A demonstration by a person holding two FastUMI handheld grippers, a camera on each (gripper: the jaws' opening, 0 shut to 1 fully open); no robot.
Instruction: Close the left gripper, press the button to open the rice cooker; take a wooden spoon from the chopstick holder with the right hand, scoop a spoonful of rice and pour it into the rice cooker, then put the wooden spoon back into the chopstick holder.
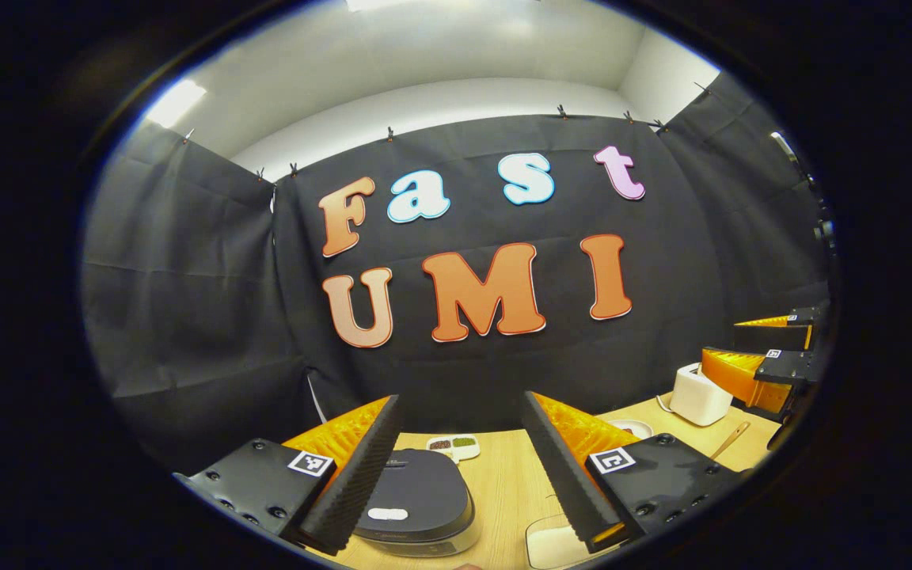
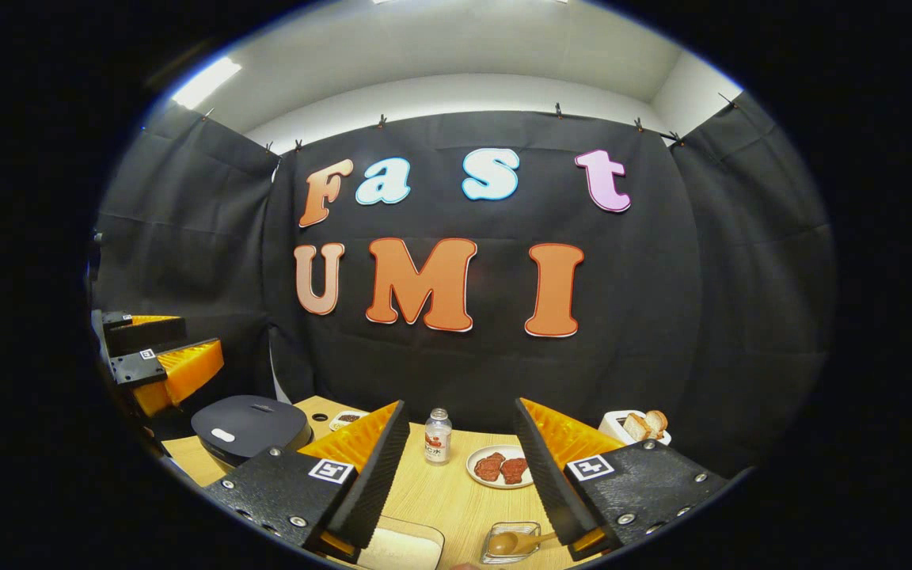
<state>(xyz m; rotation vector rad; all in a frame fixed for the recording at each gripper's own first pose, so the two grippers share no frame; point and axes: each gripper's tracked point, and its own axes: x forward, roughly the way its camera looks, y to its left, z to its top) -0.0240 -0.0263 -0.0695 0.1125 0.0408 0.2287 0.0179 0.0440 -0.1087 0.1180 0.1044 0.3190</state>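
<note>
Rice cooker: sits on the bench, dark lid down flat, right under the left tongs; in the right gripper view it sits at the left.
Button: the pale oval on the lid looks like it, and nothing touches it.
Left tongs: wide apart, gripping nothing, so the closing step is not yet done.
Right tongs: also spread wide, with nothing between them.
Wooden spoon: lies in a small clear holder near the bench's front edge, just ahead of the right tongs, untaken.
Rice: a clear tray with pale contents, likely the rice, sits beside the holder.
Progress: by my reading, right at the start; pressing, scooping, pouring and returning all remain.
Around: bottle, plate of food, toaster.
</note>
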